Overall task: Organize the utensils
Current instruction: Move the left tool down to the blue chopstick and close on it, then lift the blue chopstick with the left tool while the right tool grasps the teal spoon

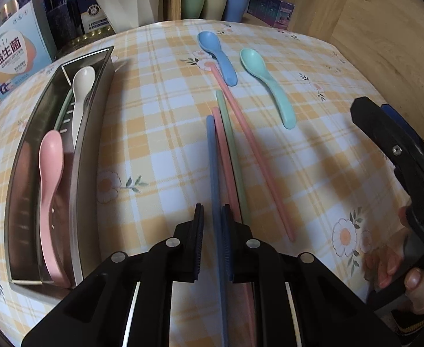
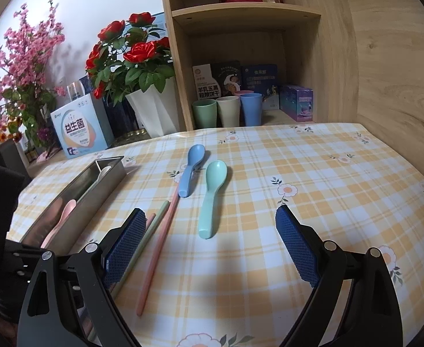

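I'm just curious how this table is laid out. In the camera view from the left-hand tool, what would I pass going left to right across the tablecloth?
Metal tray holding a pink spoon and a white spoon → blue chopstick → blue spoon → mint-green spoon → the right gripper.

Blue chopstick (image 1: 213, 159) lies beside pink, green chopsticks.

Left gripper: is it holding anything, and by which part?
The left gripper has closed around the blue chopstick, partway along its near half; a firm pinch cannot be confirmed. The right gripper is open and empty.
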Motion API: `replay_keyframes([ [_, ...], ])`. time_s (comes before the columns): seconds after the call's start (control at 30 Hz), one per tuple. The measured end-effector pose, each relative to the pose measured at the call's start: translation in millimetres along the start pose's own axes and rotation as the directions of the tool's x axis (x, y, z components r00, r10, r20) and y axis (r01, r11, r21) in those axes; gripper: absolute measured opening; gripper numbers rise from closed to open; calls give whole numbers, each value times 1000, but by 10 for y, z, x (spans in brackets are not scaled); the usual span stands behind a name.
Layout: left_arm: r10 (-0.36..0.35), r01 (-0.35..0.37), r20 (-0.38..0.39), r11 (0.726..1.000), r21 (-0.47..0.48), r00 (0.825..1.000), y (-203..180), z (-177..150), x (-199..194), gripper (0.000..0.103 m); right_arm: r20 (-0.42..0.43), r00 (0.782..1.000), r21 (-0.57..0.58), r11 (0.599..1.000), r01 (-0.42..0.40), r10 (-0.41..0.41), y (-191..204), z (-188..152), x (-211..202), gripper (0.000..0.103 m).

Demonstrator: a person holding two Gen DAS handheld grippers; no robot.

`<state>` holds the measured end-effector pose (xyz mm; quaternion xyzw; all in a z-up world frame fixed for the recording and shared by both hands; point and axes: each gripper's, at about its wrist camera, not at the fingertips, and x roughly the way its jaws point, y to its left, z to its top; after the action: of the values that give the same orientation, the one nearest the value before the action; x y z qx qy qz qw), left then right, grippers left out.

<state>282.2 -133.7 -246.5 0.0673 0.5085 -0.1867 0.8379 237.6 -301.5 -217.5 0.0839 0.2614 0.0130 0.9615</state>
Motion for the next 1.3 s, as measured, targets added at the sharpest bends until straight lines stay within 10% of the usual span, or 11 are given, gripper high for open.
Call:
replay_keyframes([
  [0.53, -11, 13, 17, 997, -78, 1000, 160, 38, -4, 6, -38, 999, -12, 1000, -9, 9, 26, -22, 66, 88],
  [1.3, 2, 23, 266, 996, -90, 964, 252, -27, -878, 6, -120, 989, -21, 996, -92, 89, 51, -30, 158, 88],
])
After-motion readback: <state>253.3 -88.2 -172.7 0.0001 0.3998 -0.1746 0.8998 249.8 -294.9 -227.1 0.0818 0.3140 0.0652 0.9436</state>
